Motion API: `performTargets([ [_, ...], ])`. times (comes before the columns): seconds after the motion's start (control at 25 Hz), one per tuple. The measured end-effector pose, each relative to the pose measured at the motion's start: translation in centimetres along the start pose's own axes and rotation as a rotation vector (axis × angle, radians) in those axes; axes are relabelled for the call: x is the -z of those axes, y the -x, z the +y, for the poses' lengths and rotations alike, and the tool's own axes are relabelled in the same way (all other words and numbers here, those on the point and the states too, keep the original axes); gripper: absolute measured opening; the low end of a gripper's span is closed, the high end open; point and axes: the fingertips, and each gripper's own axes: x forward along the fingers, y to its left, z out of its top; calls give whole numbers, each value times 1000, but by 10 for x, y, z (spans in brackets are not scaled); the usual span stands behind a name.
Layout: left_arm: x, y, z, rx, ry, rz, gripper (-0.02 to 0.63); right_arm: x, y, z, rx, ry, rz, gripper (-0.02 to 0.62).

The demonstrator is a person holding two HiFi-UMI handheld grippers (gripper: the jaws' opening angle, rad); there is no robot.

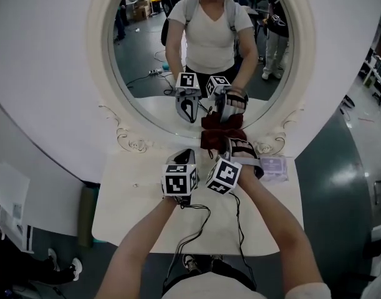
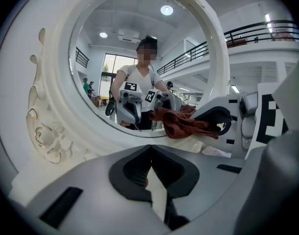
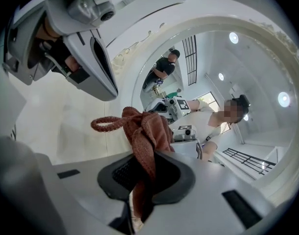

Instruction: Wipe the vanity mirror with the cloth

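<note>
Mirror [image 1: 140, 61]: big, round, ornate white frame [image 1: 125, 136], stands upright at the back of the white surface [image 1: 134, 210]. Cloth [image 1: 222, 137] is dark red and bunched in a wad, sitting at the mirror's bottom edge where glass meets frame. It looks pressed against the rim; actual glass contact is unclear.

Right tool [image 1: 231, 145] is clamped on the cloth, with fabric pinched between its pads and a loop hanging out front. Left tool [image 1: 184, 156] has its jaws closed together with nothing in them, and is parked just beside the right one, low over the surface. A small packet [image 1: 274, 166] lies near, to the right.

Risks, as I judge them:
- Most of the glass looks unwiped, and the wad gives only a small contact patch.
- Pushing hard could let the jaw tips scrape the glass.
- The loose loop may snag on the frame's raised scrollwork.
- Dragging against that snag could pull the cloth out of the pinch.
- The tools are close together, so a sideways sweep left may knock them.
</note>
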Motion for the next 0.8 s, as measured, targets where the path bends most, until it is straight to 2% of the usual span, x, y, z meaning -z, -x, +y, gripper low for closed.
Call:
performTargets([
  [0.24, -12, 19, 3, -10, -41, -41, 11, -6, 14, -13, 24, -66, -35, 61],
  [0.52, -32, 61, 10, -37, -58, -119, 11, -24, 52, -36, 69, -193, -110, 61],
  [0.8, -47, 105, 18, -56, -63, -196, 11, -42, 103, -54, 73, -440, -207, 61],
])
